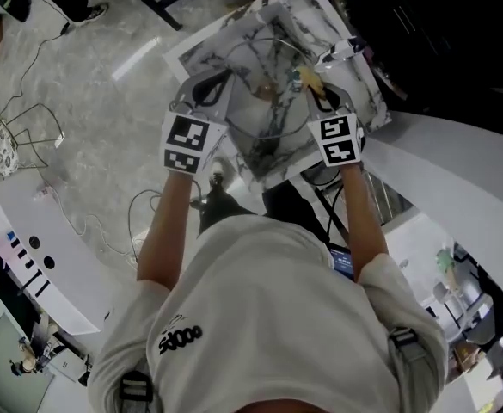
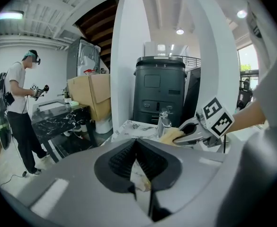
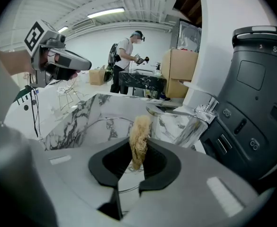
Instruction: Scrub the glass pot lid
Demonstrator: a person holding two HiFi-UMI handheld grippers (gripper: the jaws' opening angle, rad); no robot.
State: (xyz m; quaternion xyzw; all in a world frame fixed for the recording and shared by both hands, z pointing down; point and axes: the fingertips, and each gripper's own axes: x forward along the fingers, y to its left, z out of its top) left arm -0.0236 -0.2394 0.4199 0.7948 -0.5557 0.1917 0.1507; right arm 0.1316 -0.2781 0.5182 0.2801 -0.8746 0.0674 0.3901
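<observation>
I hold the glass pot lid [image 1: 272,93] over the marble sink [image 1: 358,101]; its metal rim [image 3: 102,123] arcs across the right gripper view. My left gripper [image 1: 217,89] is at the lid's left edge with its jaws closed on the rim; in its own view the pads [image 2: 124,157] meet. At the lid's right side, my right gripper [image 1: 317,89] is shut on a tan fibrous scrubber [image 3: 139,138], which stands up between its jaws. The glass itself is barely visible.
A chrome faucet [image 3: 197,113] stands at the sink's far side. Behind it are a dark grey machine [image 2: 159,91] and a white column [image 2: 129,56]. Another person [image 2: 17,108] works at a black marble table [image 2: 58,119]. A wire basket [image 1: 15,140] lies on the floor.
</observation>
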